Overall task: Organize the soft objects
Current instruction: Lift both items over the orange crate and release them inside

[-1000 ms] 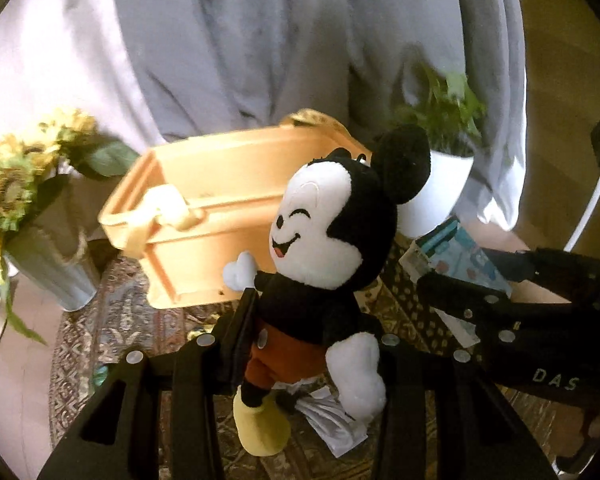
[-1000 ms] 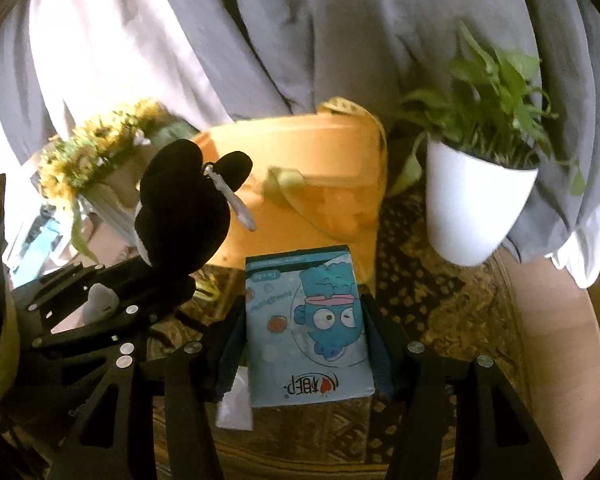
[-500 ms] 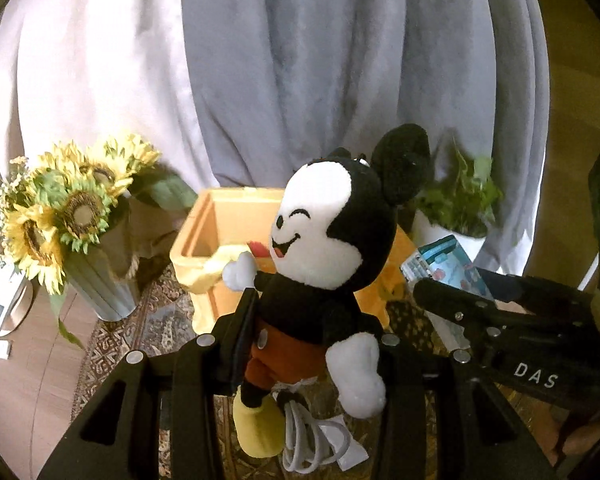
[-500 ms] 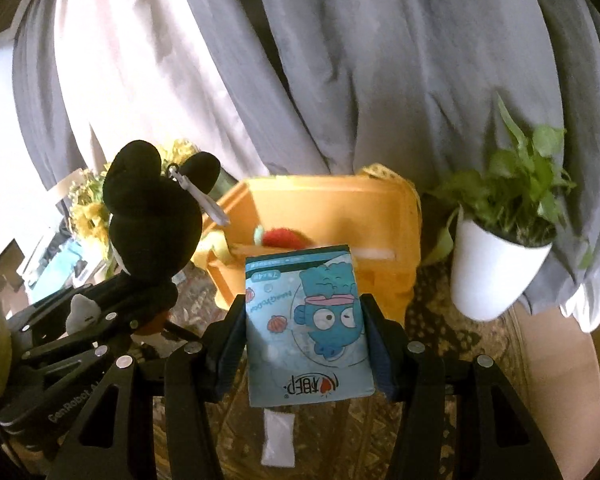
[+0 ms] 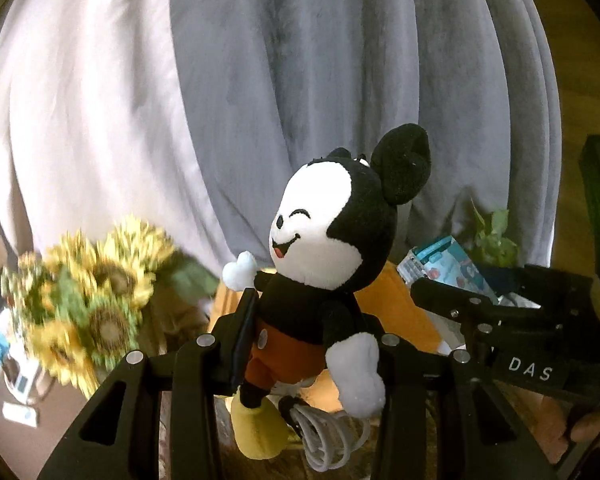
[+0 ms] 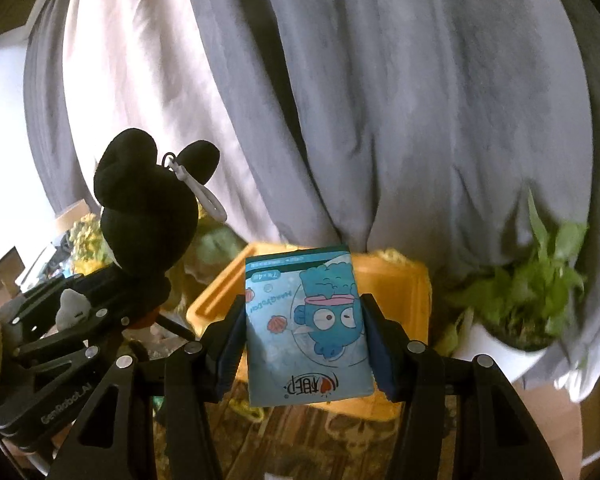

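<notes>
While both of my tools are raised above the counter, each carries one soft item. My left tool point(image 5: 312, 344) is clamped on the mouse plush point(image 5: 324, 276) at the orange shorts, body upright, head at 12 o'clock, one yellow foot hanging at 6. My right tool point(image 6: 306, 344) is closed on the blue tissue pack point(image 6: 306, 328), gripped across its two long edges, print upside down towards me.

The yellow bin point(image 6: 400, 280) sits beyond the pack, at 12 o'clock from my right tool, mostly hidden behind it; I judge it the destination. Sunflowers point(image 5: 96, 300) stand at 9 o'clock of the left view, a potted plant point(image 6: 532, 300) at 3 o'clock of the right view. A coiled white cable point(image 5: 328, 436) lies below the plush.

Recommendation for the carry: bring each item over the bin opening one at a time, since the tools are close together and could collide. Lower before releasing, so the plush does not catch the rim by its limbs. Steer wide of the plant and the flowers. Grip on the plush is low; the head may swing.
</notes>
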